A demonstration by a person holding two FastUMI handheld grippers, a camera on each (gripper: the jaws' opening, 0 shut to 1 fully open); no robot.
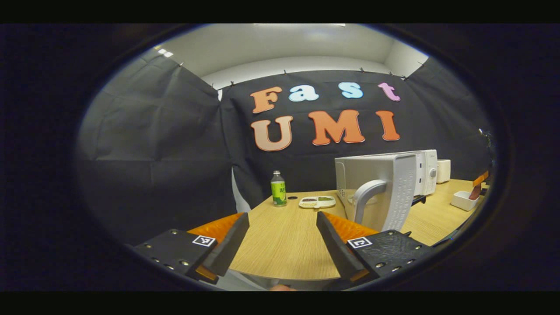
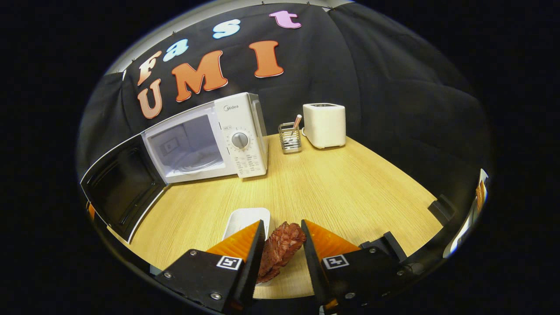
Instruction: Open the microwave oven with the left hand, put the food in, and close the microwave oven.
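While the microwave oven stands with its door swung wide open, the right hand-held gripper holds a reddish-brown piece of food between its two fingers, both of them pressing on it. Just under and behind the food sits a white dish on the tabletop. Ahead and to the left of this hand-held gripper is the oven cavity. The left hand-held gripper is wide open and holds nothing; the door handle is ahead of it, slightly right. Farther ahead stand a green-labelled bottle and a small tray.
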